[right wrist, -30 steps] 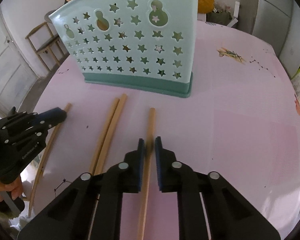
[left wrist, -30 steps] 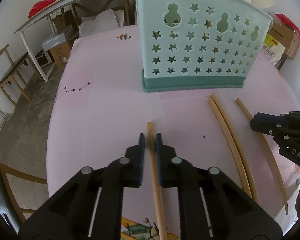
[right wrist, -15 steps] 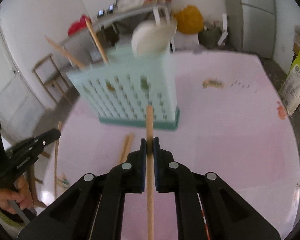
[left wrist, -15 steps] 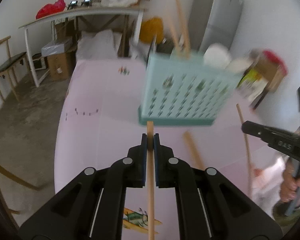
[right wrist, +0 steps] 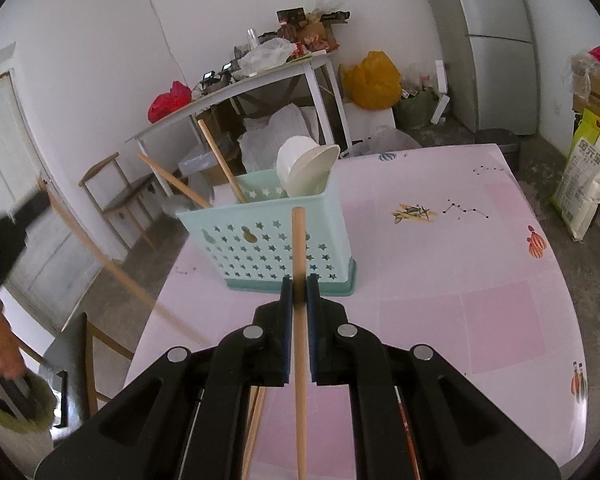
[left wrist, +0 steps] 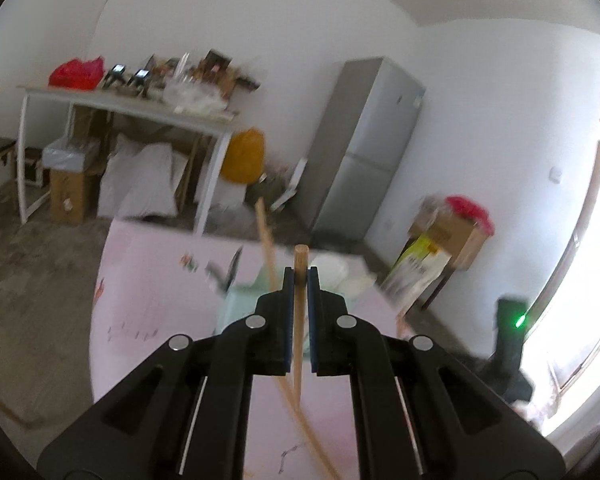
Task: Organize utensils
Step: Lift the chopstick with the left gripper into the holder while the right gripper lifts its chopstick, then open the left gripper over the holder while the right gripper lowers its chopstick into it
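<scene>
Both chopsticks are now riding clear of the desk, where a second ago each was lying flat between its tool's pads.

Through the left wrist camera, the left tool [left wrist: 299,276] is pinching the left chopstick [left wrist: 298,332] near its upper end, pads narrow on the shaft, only a short stub showing above them. The picture is smearing, and the mint basket [left wrist: 240,300] is peeking out just behind the fingers, on the pink desk [left wrist: 152,280]. One more chopstick [left wrist: 269,256] is slanting across beside it; whether it is standing in the basket cannot be told here.

Through the right wrist camera, the right tool [right wrist: 299,280] is clamping the right chopstick [right wrist: 299,320] further down its length, a long part reaching up across the basket's front. Two chopsticks [right wrist: 220,164] are leaning out of the basket's left end, white spoons [right wrist: 308,168] are sitting in its right end, and two more sticks [right wrist: 256,420] are lying on the desk under the tool. At the left edge the chopstick held by the other tool is showing as a blurred slanting stick.

Each stick looks light, stiff and smooth, so it is likely pivoting easily in a narrow pinch; gripping nearer the middle would probably steady it.
</scene>
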A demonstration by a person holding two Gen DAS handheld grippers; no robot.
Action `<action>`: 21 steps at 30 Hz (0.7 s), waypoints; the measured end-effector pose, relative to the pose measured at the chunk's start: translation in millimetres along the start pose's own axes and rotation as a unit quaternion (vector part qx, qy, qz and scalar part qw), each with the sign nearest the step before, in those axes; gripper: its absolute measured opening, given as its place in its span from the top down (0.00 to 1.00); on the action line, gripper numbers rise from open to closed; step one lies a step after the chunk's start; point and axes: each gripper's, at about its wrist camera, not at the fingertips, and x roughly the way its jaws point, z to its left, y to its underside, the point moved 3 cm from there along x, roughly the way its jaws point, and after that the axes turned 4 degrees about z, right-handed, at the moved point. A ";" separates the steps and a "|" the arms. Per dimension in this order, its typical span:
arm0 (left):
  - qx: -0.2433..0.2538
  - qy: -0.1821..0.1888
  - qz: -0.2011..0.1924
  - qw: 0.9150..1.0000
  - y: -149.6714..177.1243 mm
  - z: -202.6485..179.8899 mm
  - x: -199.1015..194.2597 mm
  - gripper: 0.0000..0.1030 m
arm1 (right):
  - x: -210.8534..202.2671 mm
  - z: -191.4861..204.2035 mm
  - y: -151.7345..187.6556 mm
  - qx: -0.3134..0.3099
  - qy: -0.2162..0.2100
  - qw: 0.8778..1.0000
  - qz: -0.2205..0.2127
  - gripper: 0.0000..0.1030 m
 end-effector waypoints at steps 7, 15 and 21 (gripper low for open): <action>0.025 0.030 -0.056 0.998 -62.1 -27.6 6.4 0.96 | 0.7 -6.2 -0.2 0.003 -0.004 1.000 -0.005 0.93; 0.071 -0.006 -0.089 0.993 -110.7 -56.9 49.0 0.96 | 4.0 -13.9 2.3 0.014 -0.016 1.000 -0.005 0.93; 0.096 -0.064 -0.080 0.990 -92.9 -56.8 105.7 0.96 | 10.2 -16.1 3.2 0.017 -0.024 1.000 -0.002 0.93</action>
